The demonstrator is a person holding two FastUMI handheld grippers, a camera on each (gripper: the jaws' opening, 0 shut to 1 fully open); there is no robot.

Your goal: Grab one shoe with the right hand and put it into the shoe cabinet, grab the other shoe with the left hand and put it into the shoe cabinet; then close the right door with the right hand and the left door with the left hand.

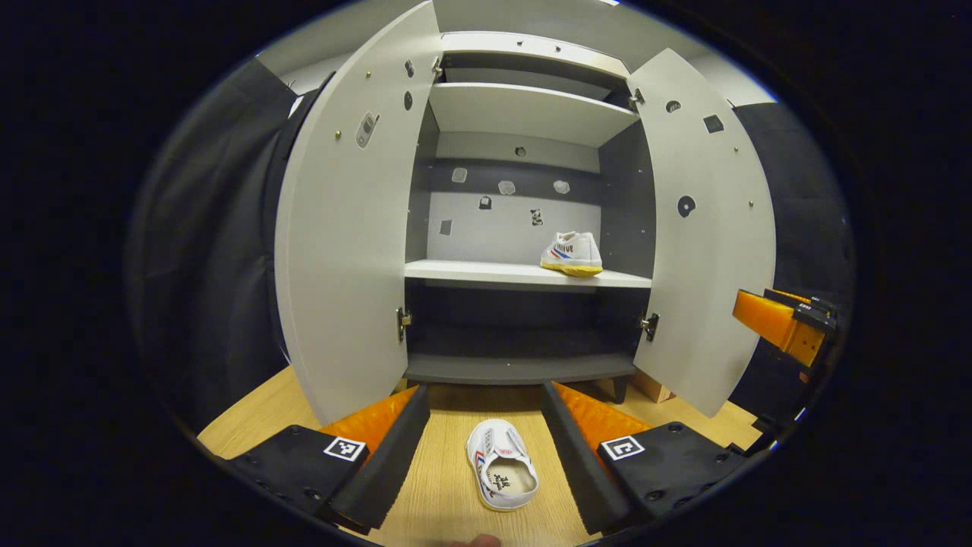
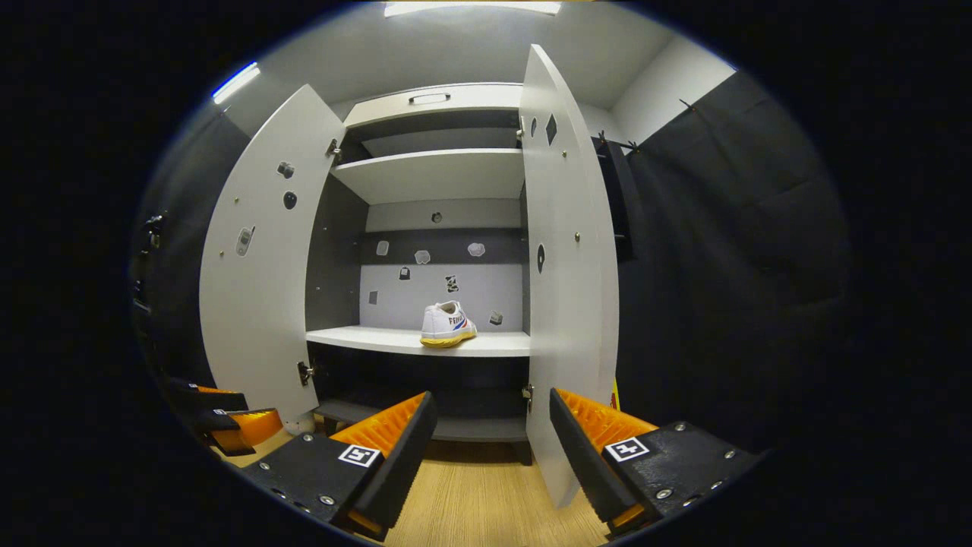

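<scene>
Two shoes mark the halfway point of the task. We take the shoe cabinet (image 1: 524,114) as our landmark. One shoe (image 1: 572,254) already stands on the cabinet's middle shelf (image 1: 486,272), toward its right end, sole down and set back from the front edge; we judge this spot leaves the left part of the shelf free for its mate. The other shoe (image 1: 501,463) lies on the wooden floor (image 1: 448,486) just in front of the cabinet, opening upward. The left gripper (image 1: 486,441) hangs over it with its fingers spread wide, one on either side of the shoe and touching neither side that we can see; it grasps nothing. We read this straddling pose as preparation for a pinch across the shoe's width, the narrow axis that the fingers can span.

In the right gripper view, the right gripper (image 2: 492,448) is likewise spread wide and empty, held low before the cabinet near the bottom edge of the right door (image 2: 566,289). We judge that it waits there because that door is its later job. Both the right door and the left door (image 1: 349,228) stand swung fully outward, keeping the opening unobstructed for the second shoe. Closing must therefore come last.
</scene>
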